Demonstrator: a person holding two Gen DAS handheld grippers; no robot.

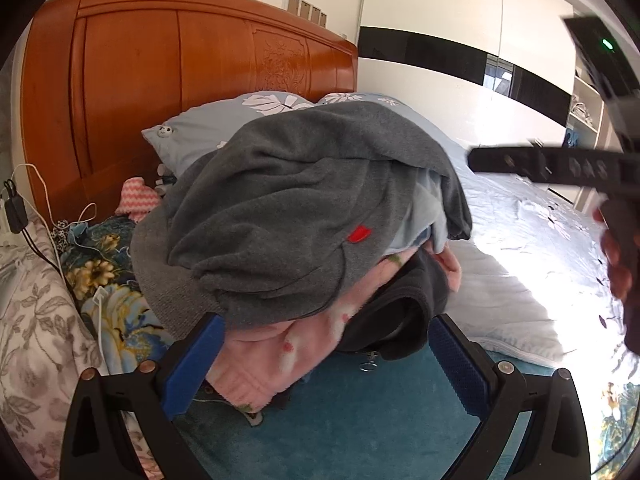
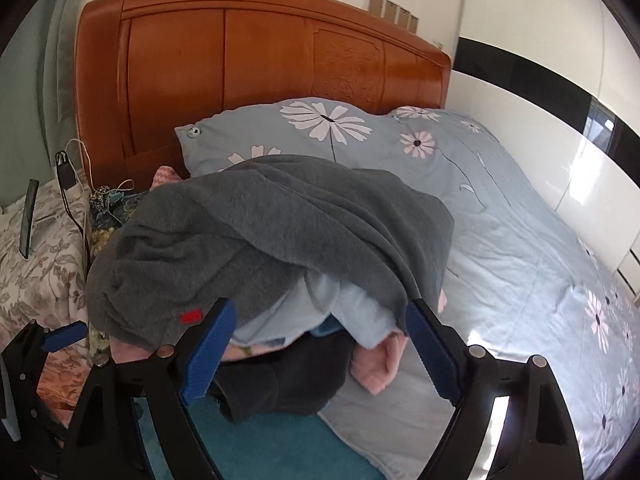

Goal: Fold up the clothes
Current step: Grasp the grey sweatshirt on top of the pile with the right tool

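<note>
Both grippers are at the heap now; the left gripper (image 1: 324,364) stands wide open and empty, its blue pads either side of the pile's near edge, pressing on nothing; the right gripper (image 2: 320,344) is also well spread with nothing clamped, the clothes lying between and just beyond its fingers; dead ahead of both sits the task's thing, a mound of clothes on the bed, topped by a grey fleece sweatshirt with a small red tag (image 1: 304,208), over a pale blue garment (image 2: 320,312), a fluffy pink garment (image 1: 264,356) and a dark charcoal piece with a metal ring (image 1: 396,320) nearest the fingers; the risk from here, as I read it, is closing on several layers at once, since they overlap right at the fingertips, so lifting one could drag the whole mound off the light blue floral quilt (image 2: 520,248) onto the teal blanket (image 1: 360,420) below the grippers; the white charging cables (image 1: 44,200) off to the left could snag a swinging sleeve; no containers in view, so nothing is held in any.
</note>
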